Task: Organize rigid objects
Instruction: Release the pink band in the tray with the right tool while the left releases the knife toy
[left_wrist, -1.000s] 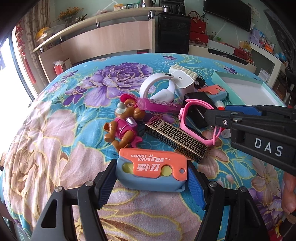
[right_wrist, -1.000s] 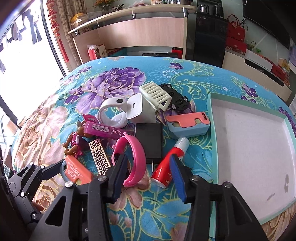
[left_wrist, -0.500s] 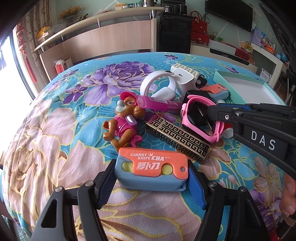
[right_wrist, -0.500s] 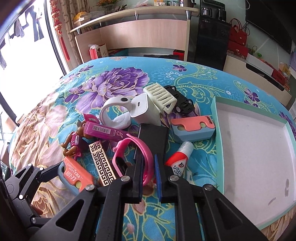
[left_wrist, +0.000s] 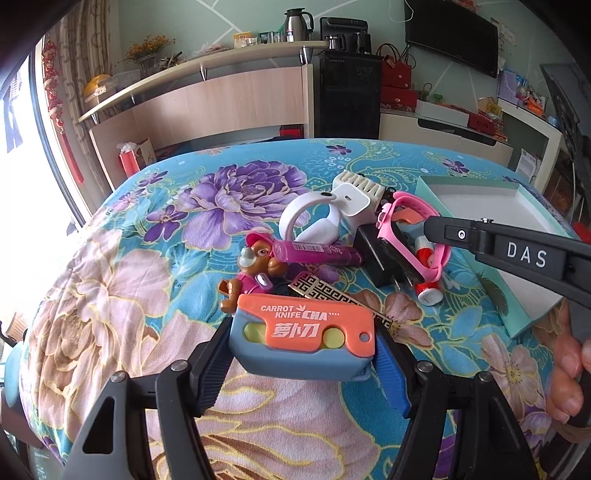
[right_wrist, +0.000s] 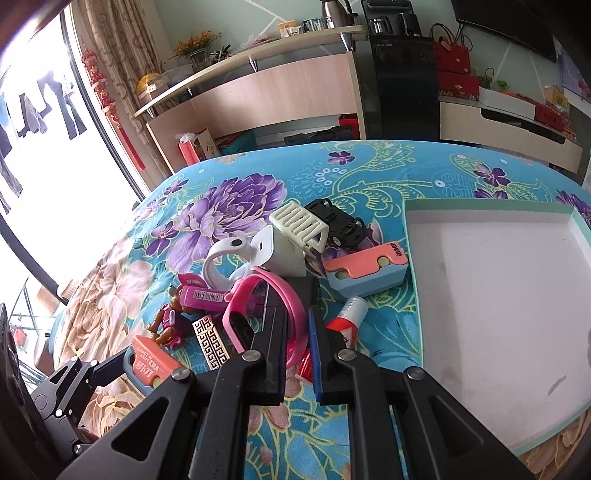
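My left gripper (left_wrist: 303, 354) is shut on an orange and blue carrot knife (left_wrist: 303, 332) and holds it above the floral cloth. It also shows in the right wrist view (right_wrist: 147, 363). My right gripper (right_wrist: 297, 332) is shut on a pink wristband (right_wrist: 284, 295) and holds it lifted over the pile. The wristband also shows in the left wrist view (left_wrist: 410, 240). A white tray with a teal rim (right_wrist: 410, 258) lies to the right, nothing in it.
On the cloth lie a second carrot knife (right_wrist: 365, 273), a red tube (right_wrist: 343, 321), a black adapter (left_wrist: 380, 258), a white watch stand (right_wrist: 258, 254), a cream comb (right_wrist: 299, 221), a black toy car (right_wrist: 336, 218), a toy figure (left_wrist: 255, 269), a magenta tube (left_wrist: 317, 253) and a patterned bar (right_wrist: 210, 339).
My right gripper closed on the pink wristband and lifted it off the cloth. My left gripper has risen a little with the carrot knife.
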